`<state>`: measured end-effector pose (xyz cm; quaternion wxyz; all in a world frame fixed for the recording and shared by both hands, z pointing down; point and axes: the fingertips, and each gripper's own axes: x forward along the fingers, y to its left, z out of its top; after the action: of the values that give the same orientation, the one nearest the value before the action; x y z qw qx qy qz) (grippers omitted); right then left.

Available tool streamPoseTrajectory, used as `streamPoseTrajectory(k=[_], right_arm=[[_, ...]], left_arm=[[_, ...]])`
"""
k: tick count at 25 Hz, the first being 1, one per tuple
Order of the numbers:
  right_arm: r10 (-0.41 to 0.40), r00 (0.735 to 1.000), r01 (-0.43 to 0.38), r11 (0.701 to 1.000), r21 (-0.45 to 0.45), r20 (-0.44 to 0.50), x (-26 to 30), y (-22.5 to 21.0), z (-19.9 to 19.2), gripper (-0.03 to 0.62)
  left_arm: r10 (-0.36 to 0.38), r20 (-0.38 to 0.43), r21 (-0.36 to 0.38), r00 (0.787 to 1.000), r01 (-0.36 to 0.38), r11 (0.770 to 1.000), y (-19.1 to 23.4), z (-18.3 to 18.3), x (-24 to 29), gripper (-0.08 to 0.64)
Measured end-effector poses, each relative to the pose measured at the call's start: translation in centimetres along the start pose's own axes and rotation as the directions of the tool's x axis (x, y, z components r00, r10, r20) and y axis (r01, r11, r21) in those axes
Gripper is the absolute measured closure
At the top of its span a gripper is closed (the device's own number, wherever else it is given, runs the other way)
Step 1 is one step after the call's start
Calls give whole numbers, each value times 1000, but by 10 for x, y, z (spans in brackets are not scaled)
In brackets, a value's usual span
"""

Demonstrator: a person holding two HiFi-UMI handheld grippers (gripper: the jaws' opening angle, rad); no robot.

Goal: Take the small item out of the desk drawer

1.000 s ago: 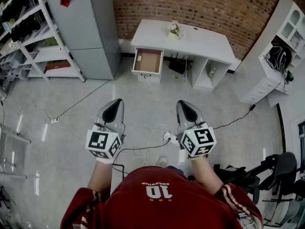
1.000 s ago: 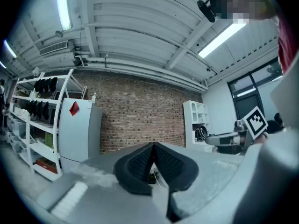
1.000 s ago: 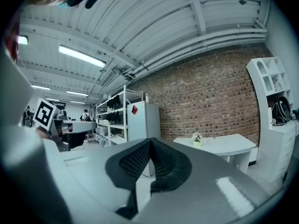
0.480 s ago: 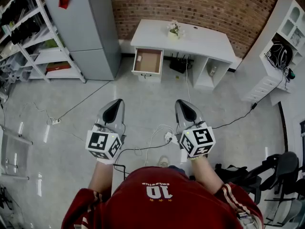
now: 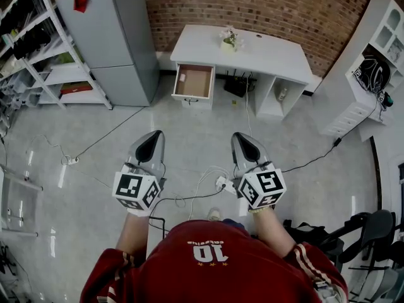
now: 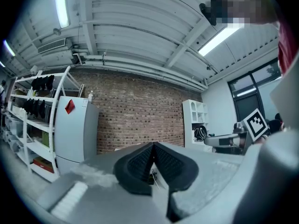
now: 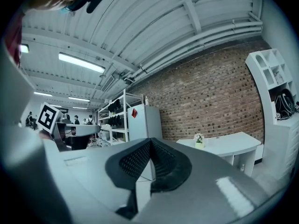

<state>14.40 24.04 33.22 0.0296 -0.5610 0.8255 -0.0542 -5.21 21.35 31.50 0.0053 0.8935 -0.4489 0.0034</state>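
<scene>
Barely anything has shifted but the view, leaving the left gripper (image 5: 152, 136) and right gripper (image 5: 243, 136), jaws together and empty, well short of the worktop (image 5: 265, 55), in whose open drawer (image 5: 196, 84) the small item (image 5: 182, 77) lies.

The table (image 5: 271, 55) is painted white, its drawer (image 5: 194, 82) lined brown; the wall (image 5: 265, 5) is patterned in red brick; the floor (image 5: 189, 128) is coloured grey.

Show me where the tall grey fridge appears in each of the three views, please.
Head view: the grey fridge is at the top left, between the shelves and the white desk.
Left gripper view: the fridge is at the left, right of the shelves.
Right gripper view: the fridge is near the centre, right of the shelves.
Shared landmark: the brick wall behind it.
</scene>
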Motion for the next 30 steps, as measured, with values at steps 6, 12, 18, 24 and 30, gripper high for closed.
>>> streamPoseTrajectory(k=[6, 12, 18, 24, 30], right_arm=[[28, 1000, -28, 999, 17, -5, 11, -36, 3, 600], [61, 998, -60, 998, 30, -16, 21, -68, -4, 600], [111, 994, -109, 992, 67, -22, 35, -68, -14, 600], [141, 989, -137, 987, 78, -48, 68, -64, -24, 600], [129, 989, -125, 991, 55, -68, 119, -72, -26, 600]], left_arm=[[5, -18, 4, 1000, -5, 1000, -8, 0, 33, 557], [49, -33, 30, 998, -48, 998, -9, 3, 51, 557], [75, -53, 42, 996, -73, 996, -5, 2, 60, 557], [69, -55, -14, 996, -70, 997, 15, -8, 76, 557], [60, -45, -24, 997, -61, 998, 58, -21, 117, 557]])
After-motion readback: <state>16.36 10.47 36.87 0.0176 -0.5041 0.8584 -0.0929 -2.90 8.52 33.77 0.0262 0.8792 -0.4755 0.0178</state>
